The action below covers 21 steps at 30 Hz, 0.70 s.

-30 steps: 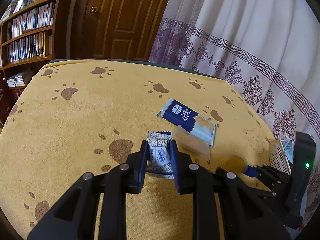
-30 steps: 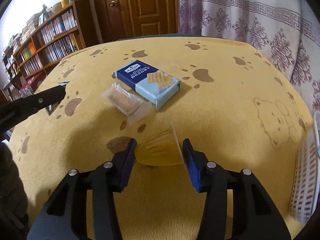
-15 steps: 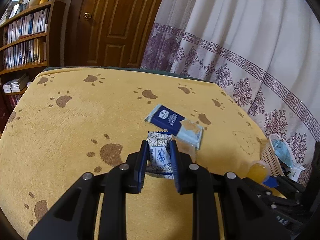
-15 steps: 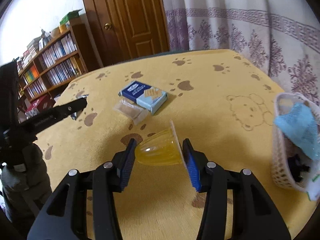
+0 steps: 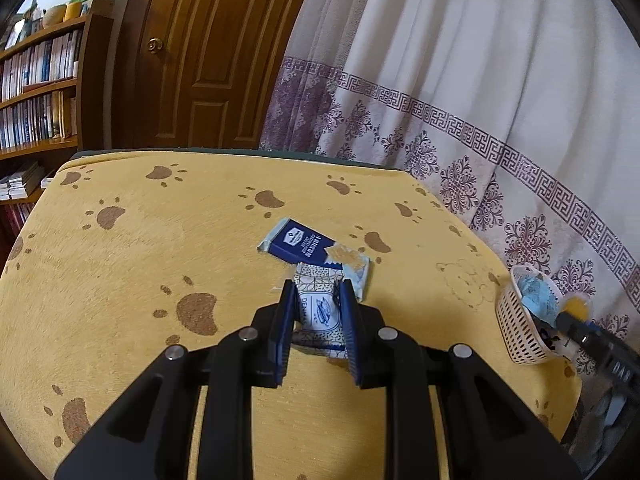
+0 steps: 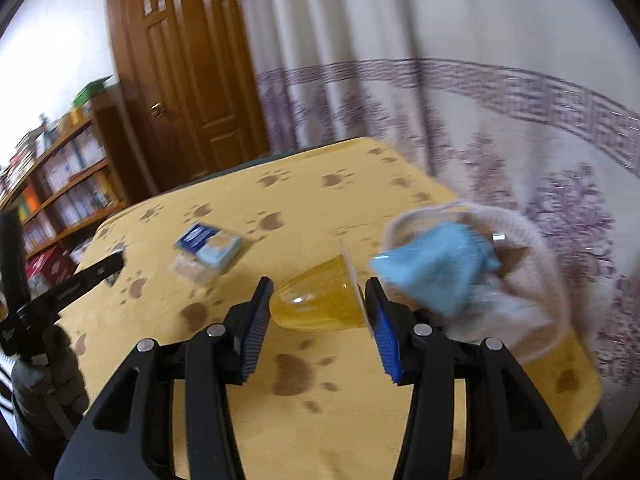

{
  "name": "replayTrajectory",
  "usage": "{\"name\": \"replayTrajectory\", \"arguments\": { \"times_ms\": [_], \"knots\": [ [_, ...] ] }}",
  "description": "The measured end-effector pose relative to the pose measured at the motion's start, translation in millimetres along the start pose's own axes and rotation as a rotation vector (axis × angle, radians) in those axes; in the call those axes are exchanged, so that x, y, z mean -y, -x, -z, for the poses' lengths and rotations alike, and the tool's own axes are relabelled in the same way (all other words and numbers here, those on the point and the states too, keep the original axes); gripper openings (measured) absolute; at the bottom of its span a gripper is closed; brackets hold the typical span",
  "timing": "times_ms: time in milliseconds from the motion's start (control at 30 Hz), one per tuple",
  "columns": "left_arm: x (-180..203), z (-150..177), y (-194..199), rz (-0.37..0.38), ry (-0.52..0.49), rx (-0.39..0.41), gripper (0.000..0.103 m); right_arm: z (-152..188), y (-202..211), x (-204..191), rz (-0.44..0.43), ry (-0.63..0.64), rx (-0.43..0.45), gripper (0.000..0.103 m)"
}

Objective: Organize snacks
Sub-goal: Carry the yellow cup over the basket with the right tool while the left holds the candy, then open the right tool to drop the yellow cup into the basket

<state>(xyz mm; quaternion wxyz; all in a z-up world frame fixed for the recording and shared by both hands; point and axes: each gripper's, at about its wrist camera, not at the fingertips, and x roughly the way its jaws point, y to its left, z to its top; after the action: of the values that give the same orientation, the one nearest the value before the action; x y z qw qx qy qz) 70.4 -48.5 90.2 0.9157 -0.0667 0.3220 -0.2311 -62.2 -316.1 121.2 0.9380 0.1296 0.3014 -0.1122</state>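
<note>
Right gripper (image 6: 318, 304) holds the jelly cup (image 6: 320, 300) on its side, jaws narrowed onto it, lid rim toward the right pad. It hangs above the table (image 6: 360, 420), just left of the basket (image 6: 532, 316) at the right edge; that view is blurred, so I cannot tell exact clearance from the rim

Left gripper (image 5: 318, 312) is clamped tight on the white packet (image 5: 318, 310), which looks lifted clear of the cloth

Done, as far as I can see: the basket already carries a light blue pack (image 6: 432, 272) and some darker items I cannot identify

In hand: cup and packet, neither yet in the basket

Left on the table: blue box (image 5: 316, 252) at centre, and a clear wafer pack (image 6: 192, 268) just near of it, touching or almost

My estimate: roughly mid-task. Two items in transit, two more to fetch

Next for me: bring the cup over the basket opening and open the jaws, then follow with the packet
</note>
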Motion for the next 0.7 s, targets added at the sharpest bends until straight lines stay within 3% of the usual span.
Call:
{"name": "replayTrajectory", "arguments": {
  "times_ms": [300,700],
  "knots": [
    [9,1,3,0.027,-0.020,0.004,0.023,-3,7,71,0.170,-0.101,0.017,0.049],
    [9,1,2,0.032,-0.025,0.002,0.023,8,-22,110,0.212,-0.170,-0.042,0.049]
  ]
}}
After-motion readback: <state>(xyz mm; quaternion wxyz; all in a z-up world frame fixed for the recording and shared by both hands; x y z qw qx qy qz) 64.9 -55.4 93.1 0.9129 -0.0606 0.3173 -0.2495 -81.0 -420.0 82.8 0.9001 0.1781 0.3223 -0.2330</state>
